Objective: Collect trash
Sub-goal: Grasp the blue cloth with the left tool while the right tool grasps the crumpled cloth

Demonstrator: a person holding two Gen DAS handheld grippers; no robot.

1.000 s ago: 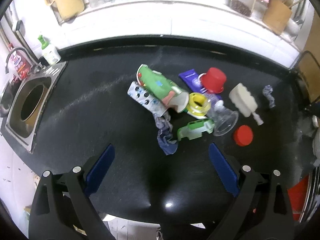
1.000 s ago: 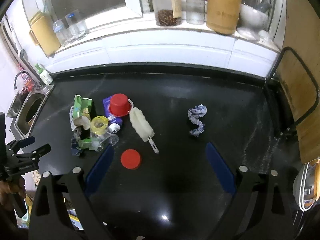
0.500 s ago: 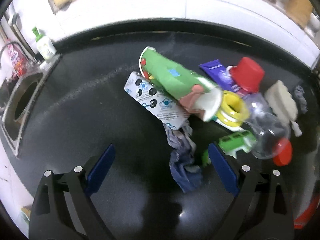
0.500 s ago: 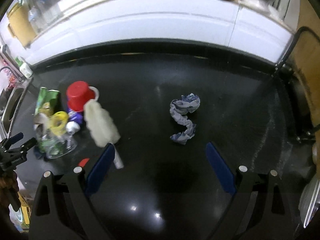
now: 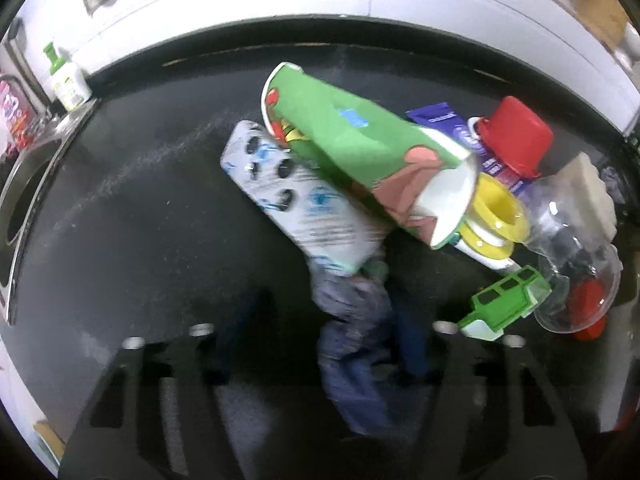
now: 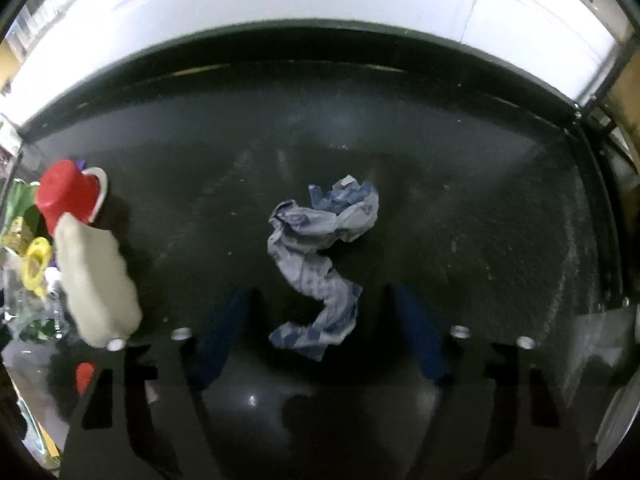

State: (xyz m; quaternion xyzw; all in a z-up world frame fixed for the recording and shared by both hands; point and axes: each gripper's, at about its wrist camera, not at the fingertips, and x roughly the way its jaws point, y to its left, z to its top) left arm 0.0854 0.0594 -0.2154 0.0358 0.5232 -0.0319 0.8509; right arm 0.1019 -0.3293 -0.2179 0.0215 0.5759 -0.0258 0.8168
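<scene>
both tools closing in on crumpled wrappers on the black desk (image 6: 460,184)

the left tool (image 5: 320,344) and right tool (image 6: 320,332) have each just been narrowing, half-closed, jaws either side of a scrap but apparently not yet pinching. the blue-grey wrapper (image 5: 352,344) lies at the near edge of the clutter, below the silver packet (image 5: 304,208) and green cup (image 5: 360,152); the twisted wrapper (image 6: 320,256) lies alone mid-desk. next: finish closing on each, then lift clear without dragging the pile.
</scene>
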